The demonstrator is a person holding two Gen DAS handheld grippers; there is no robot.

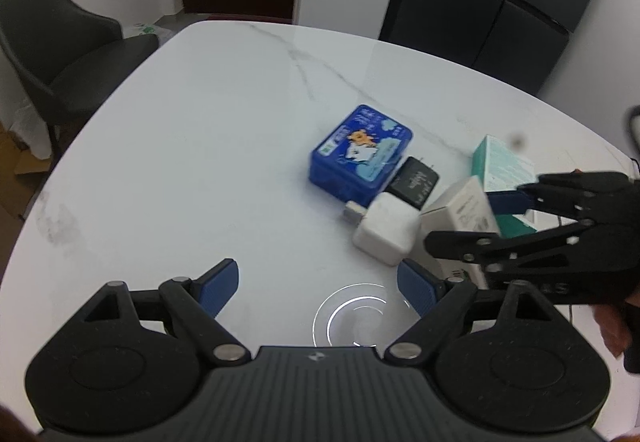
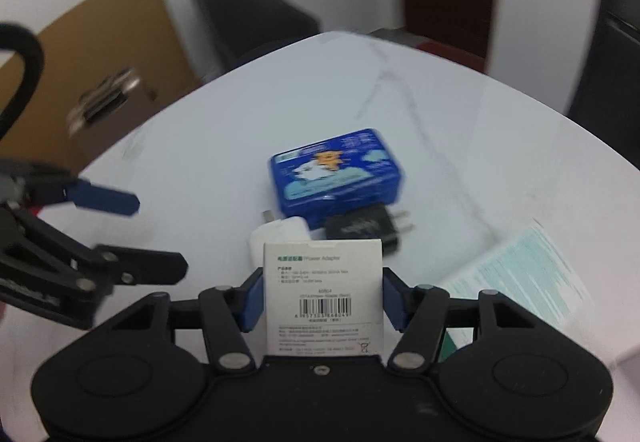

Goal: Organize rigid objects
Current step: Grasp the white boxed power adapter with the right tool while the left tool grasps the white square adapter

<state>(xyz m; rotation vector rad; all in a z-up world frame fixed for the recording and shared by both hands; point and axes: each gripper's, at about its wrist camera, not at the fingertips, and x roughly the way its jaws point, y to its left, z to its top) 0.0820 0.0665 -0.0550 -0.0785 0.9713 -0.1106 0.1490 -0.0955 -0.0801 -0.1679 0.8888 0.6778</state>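
Observation:
A white power adapter box (image 2: pixel 323 282) sits between the blue pads of my right gripper (image 2: pixel 323 284), which press on both its sides. From the left wrist view the same box (image 1: pixel 464 210) shows with the right gripper (image 1: pixel 472 222) around it. Just beyond it lie a white charger cube (image 1: pixel 386 232), a black plug adapter (image 1: pixel 414 180) and a blue cartoon tin (image 1: pixel 360 154), all close together. My left gripper (image 1: pixel 318 284) hovers open over bare table, nothing between its fingers, to the near left of the cluster.
A teal and white carton (image 1: pixel 504 166) lies right of the cluster. The white marble table (image 1: pixel 200 122) has a rounded far edge. A dark chair (image 1: pixel 60 54) stands at the left, a dark cabinet (image 1: pixel 480 2) behind, and a cardboard box (image 2: pixel 100 62) beyond the table.

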